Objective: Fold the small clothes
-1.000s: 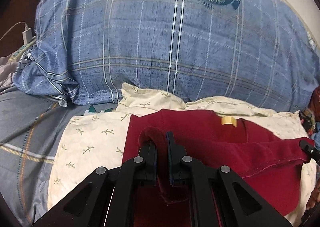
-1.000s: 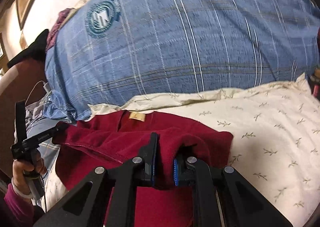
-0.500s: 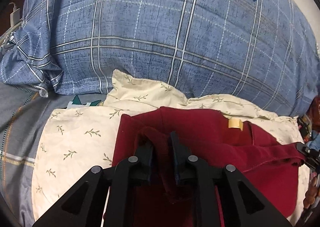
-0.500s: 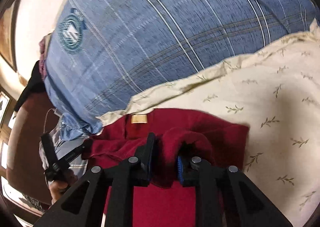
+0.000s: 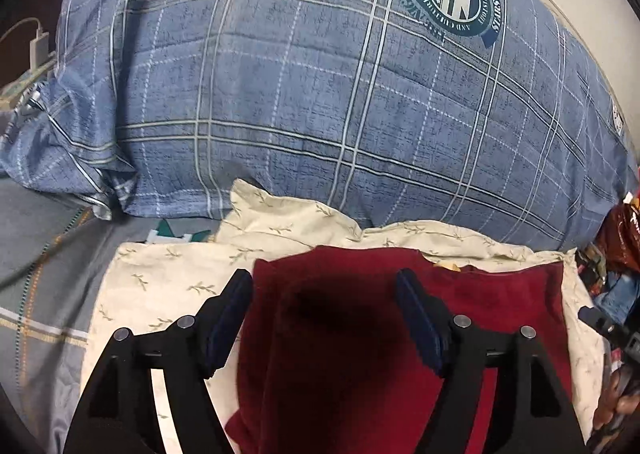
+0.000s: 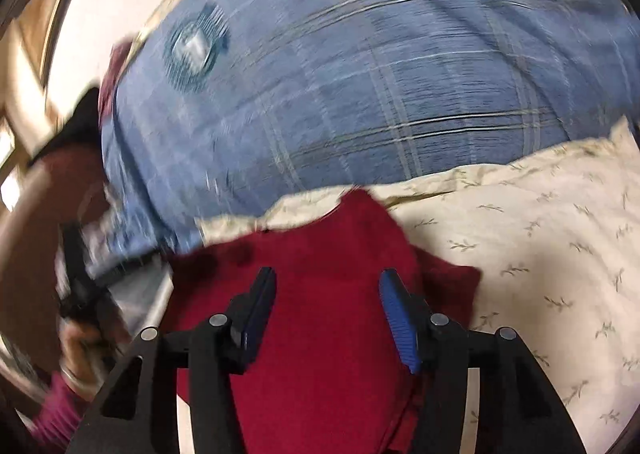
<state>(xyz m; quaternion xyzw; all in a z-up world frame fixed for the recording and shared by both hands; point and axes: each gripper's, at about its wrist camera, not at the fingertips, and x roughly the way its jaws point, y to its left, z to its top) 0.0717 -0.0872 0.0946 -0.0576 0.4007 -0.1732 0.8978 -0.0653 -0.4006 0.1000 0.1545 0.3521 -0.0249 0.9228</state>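
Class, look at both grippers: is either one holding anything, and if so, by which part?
Nothing is held. The left gripper and right gripper both have jaws spread open above the dark red garment.

The left gripper (image 5: 324, 288) hangs with its jaws spread wide over a dark red garment (image 5: 352, 334), lying on a cream leaf-print cloth (image 5: 168, 286); behind, a blue plaid pillow (image 5: 300, 94), and what may be a charger (image 5: 38, 48) far left
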